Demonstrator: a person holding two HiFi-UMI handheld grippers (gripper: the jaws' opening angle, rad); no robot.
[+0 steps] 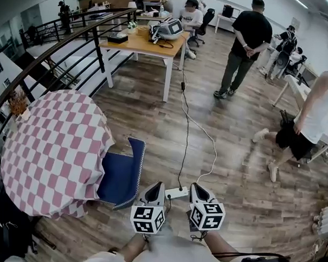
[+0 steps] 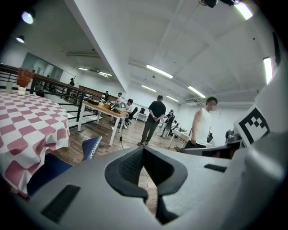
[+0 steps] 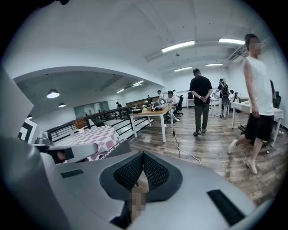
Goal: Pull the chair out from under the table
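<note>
Head view: chair (image 1: 118, 177) just left of left gripper (image 1: 157, 186), apart

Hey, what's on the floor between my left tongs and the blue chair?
Nothing. In the head view, only a narrow strip of bare wooden floor separates the left tongs from the blue chair.

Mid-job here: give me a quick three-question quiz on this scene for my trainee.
1. True or false: the blue chair stands fully clear of the checked table.
2. The left hand-held gripper is: A) shut on the chair, B) shut and empty, C) wide open.
3. In the head view, what lies on the floor between it and the right hand-held gripper?
Key: 1 false, seat partly under the table; 2 B; 3 white power strip.
</note>
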